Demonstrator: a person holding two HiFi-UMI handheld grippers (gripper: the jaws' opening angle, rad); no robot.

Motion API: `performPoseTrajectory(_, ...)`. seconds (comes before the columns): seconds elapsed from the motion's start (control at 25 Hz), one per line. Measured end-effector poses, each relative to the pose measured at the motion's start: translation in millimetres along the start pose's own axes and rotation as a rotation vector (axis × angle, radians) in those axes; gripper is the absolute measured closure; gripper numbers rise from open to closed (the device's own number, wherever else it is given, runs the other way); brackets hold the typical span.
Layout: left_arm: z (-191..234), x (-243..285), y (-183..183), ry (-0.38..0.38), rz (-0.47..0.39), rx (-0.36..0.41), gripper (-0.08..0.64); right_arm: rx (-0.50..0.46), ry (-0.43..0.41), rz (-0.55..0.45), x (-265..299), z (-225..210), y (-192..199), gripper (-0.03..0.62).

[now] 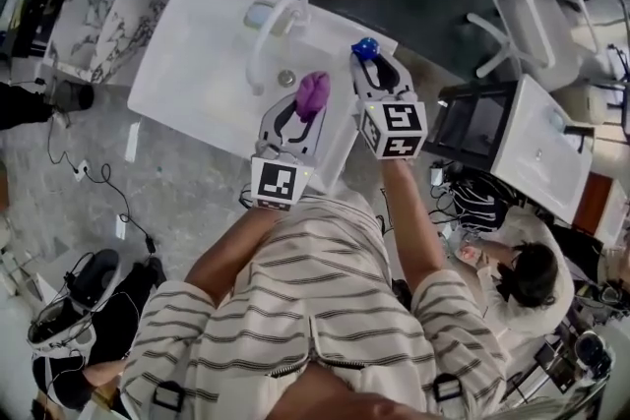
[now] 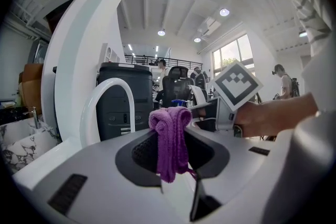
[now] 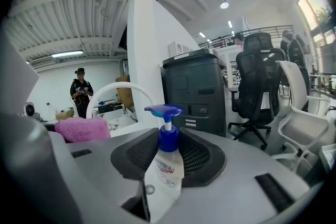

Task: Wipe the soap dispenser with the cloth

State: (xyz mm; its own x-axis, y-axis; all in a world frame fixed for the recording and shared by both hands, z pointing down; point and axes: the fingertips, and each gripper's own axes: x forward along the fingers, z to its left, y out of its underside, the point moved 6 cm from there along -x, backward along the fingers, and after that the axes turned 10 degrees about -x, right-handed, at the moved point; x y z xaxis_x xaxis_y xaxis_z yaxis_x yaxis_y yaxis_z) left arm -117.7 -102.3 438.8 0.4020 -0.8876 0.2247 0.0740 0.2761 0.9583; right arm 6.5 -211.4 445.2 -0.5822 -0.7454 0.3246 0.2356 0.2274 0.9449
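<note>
Clenched on a bunched purple cloth (image 2: 169, 123), the left tongs (image 2: 173, 162) hold it just right of the white faucet (image 1: 268, 34), one end hanging loose. The right tongs (image 3: 170, 157) grasp the soap dispenser (image 3: 163, 178) by its white body, further right of the faucet and clear of the worktop (image 1: 197, 64). Its long axis runs near upright, blue pump on top, spout pointing towards the faucet and cloth. A hard sideways wipe would likely twist the smooth bottle in its narrow grip and drop it. Pressure on the pump head could squirt soap, and the loose cloth end may pull free.
</note>
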Motion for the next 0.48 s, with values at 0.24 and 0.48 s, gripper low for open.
performPoseTrajectory(0.24,-4,-8,-9,0.026,-0.018,0.024,0.453,-0.008,-0.003,-0.017,-25,11,-21,0.459)
performPoseTrajectory(0.48,-2,-9,-17,0.054,-0.032,0.035,0.451,0.024,-0.002,-0.028,-41,23,-32,0.459)
